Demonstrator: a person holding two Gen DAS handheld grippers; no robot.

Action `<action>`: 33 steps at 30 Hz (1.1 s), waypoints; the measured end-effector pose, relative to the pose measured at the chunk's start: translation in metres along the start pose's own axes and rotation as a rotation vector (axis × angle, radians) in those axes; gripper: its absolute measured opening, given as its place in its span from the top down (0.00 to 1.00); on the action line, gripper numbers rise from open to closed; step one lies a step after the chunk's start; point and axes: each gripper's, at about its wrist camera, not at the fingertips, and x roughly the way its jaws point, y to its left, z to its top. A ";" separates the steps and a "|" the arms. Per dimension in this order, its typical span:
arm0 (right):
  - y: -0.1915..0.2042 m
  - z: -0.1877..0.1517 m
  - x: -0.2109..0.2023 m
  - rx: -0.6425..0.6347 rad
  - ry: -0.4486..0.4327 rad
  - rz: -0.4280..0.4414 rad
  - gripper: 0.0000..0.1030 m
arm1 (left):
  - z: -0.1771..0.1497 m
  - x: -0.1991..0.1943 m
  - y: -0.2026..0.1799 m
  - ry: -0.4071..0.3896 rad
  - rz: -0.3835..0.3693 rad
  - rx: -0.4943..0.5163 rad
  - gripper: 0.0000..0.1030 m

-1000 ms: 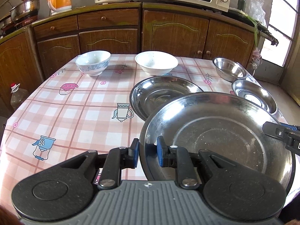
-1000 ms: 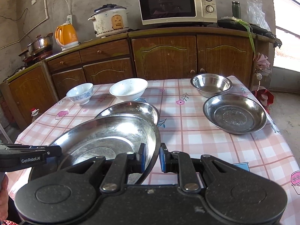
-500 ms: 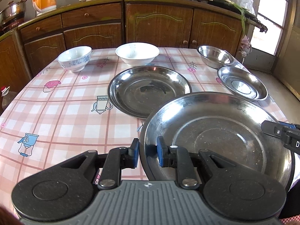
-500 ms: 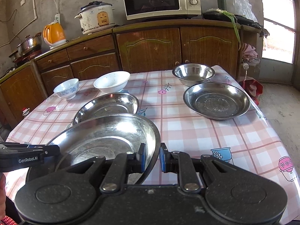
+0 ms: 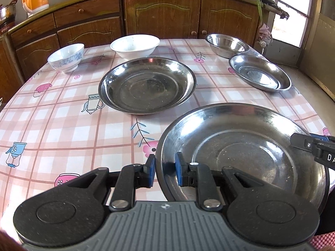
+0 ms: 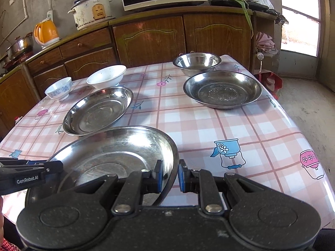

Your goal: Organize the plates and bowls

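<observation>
Both claws have sunk and pushed forward over the worktop since the earlier frames, carrying the steel plate between them, so the cupboards have slid up out of view. Left claw is clamped on the plate's left rim; right claw is clamped on its right rim. The plate hangs over the near edge, just short of a second plate lying mid-worktop. A third plate and a steel bowl sit far right; two white bowls far left. I judge this the carry step of stacking plates. Next, the held plate should go forward, level, centred over the second, then down before either claw lets go.
</observation>
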 end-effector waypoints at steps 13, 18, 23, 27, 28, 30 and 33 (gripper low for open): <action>-0.002 -0.008 0.015 0.002 0.025 -0.006 0.80 | -0.005 0.012 -0.002 0.017 0.024 0.005 0.80; -0.002 -0.010 0.020 0.001 0.033 -0.009 0.80 | -0.007 0.015 -0.003 0.024 0.028 0.010 0.80; 0.000 -0.011 0.024 -0.006 0.038 -0.014 0.80 | -0.008 0.018 -0.004 0.028 0.035 0.025 0.78; -0.002 -0.013 0.027 -0.001 0.049 -0.017 0.80 | -0.009 0.020 -0.005 0.035 0.033 0.028 0.78; -0.002 -0.014 0.028 -0.001 0.050 -0.018 0.80 | -0.010 0.021 -0.005 0.036 0.034 0.029 0.78; -0.001 -0.015 0.028 -0.001 0.051 -0.020 0.80 | -0.010 0.022 -0.004 0.040 0.032 0.028 0.78; -0.001 -0.015 0.029 0.001 0.054 -0.020 0.80 | -0.010 0.024 -0.004 0.048 0.030 0.023 0.77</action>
